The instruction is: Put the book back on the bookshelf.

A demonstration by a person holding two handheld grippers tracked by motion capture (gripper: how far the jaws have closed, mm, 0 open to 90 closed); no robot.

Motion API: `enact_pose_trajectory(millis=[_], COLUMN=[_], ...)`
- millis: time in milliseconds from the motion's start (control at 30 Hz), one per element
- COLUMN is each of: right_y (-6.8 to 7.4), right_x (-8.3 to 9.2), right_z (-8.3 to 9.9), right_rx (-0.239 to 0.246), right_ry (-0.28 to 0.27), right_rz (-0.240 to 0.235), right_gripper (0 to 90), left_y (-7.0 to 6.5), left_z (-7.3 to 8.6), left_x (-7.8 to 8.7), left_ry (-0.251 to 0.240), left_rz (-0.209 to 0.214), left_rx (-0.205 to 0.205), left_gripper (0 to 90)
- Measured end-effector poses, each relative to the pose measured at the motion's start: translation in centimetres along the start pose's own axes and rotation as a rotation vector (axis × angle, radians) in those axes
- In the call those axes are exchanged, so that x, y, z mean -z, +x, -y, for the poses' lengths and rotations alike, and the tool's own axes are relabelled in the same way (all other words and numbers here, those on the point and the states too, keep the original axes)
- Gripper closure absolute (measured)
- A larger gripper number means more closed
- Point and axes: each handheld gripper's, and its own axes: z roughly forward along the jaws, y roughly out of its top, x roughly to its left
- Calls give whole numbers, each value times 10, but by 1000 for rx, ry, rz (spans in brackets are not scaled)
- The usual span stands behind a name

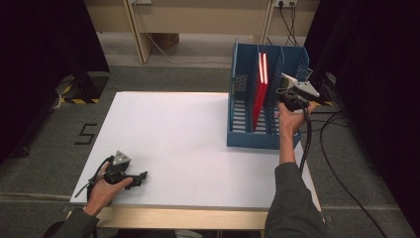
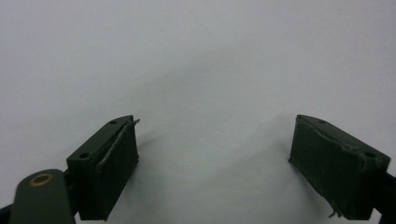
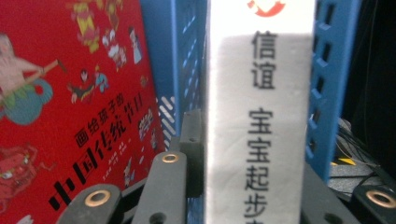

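The right claw (image 3: 252, 186) is clamped on a white-spined book (image 3: 259, 116) inside the rightmost slot of the blue slotted plastic file rack (image 1: 242, 89). The spine could catch the blue divider (image 3: 187, 56) and tip. A red picture book (image 1: 259, 91) occupies the neighbouring slot. The left claw (image 2: 215, 168) rests wide open and empty on the white bench (image 1: 173, 139).

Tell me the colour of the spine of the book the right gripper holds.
White spine with black characters and a red mark at the top; the right gripper view shows it best.
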Motion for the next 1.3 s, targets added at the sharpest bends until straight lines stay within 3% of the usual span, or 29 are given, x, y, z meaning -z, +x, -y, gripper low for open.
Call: enact_pose_trajectory(millis=[400, 700, 1300], right_y=[-2, -2, -4], right_x=[-6, -9, 0], right_z=[13, 18, 22], right_rx=[-11, -5, 2], right_ry=[46, 113, 157], right_rz=[-8, -15, -45], right_gripper=[750, 744, 726], left_y=[0, 0, 0], left_z=[0, 0, 0], left_x=[0, 0, 0], left_ry=[1, 2, 2], left_rz=[-1, -2, -2], left_rx=[0, 0, 0], left_gripper=[141, 143, 143])
